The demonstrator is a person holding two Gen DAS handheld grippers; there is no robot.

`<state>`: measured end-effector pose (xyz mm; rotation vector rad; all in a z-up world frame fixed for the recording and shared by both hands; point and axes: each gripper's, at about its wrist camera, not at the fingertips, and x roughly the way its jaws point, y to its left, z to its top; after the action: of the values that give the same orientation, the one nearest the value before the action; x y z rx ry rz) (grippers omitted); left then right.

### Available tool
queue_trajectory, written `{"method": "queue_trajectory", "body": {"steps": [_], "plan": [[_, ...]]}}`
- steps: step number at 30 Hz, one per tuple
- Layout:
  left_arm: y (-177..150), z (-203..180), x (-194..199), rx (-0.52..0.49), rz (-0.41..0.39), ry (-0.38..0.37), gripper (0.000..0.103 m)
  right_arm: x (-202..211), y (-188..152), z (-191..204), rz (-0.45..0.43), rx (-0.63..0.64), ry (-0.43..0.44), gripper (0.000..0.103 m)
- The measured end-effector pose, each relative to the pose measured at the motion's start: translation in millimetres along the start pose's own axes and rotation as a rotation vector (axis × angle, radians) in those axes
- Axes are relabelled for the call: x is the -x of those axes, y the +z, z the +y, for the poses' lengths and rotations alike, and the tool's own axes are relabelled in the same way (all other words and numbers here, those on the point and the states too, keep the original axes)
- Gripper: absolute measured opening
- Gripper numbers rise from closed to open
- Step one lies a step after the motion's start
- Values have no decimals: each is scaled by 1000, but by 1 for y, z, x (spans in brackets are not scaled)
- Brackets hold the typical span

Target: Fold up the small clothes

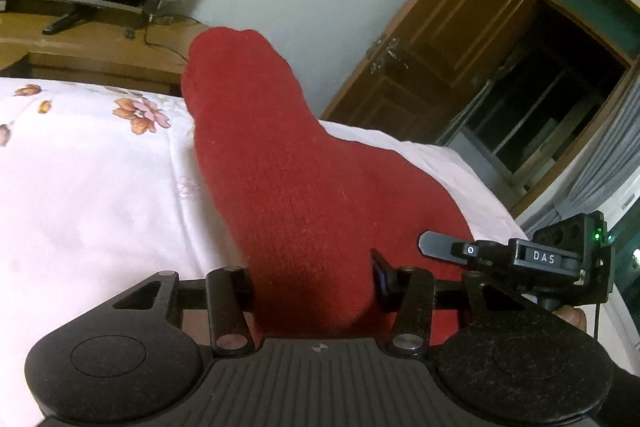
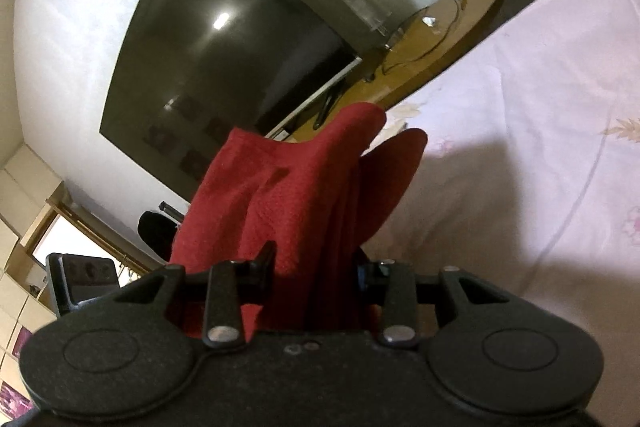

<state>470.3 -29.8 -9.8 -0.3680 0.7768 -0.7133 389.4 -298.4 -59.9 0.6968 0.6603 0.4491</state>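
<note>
Red knit garment (image 1: 288, 187), small, soft, fuzzy weave; lifted above pink floral bedsheet (image 1: 100, 187), bunched, hanging in loose folds, rounded end (image 2: 360, 123) uppermost.

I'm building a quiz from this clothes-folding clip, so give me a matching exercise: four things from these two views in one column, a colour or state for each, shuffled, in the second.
Things:
1. sock
2. television
3. bedsheet
4. door

Colour or state:
A. pale pink, printed with flowers
B. brown wood, standing open
C. red, clamped in both the left gripper and the right gripper
D. dark screen, switched off, reflecting a light

Pairs: 1-C, 2-D, 3-A, 4-B
</note>
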Motion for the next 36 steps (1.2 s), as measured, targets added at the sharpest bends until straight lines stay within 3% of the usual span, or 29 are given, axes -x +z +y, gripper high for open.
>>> {"method": "queue_trajectory", "body": {"steps": [13, 23, 36], "plan": [[-16, 27, 108, -14, -73, 17, 48, -27, -20, 92, 13, 77, 38, 36], [-33, 85, 194, 37, -110, 70, 48, -82, -47, 156, 76, 119, 71, 36], [-50, 165, 239, 90, -65, 117, 49, -154, -87, 181, 161, 63, 89, 36]]}}
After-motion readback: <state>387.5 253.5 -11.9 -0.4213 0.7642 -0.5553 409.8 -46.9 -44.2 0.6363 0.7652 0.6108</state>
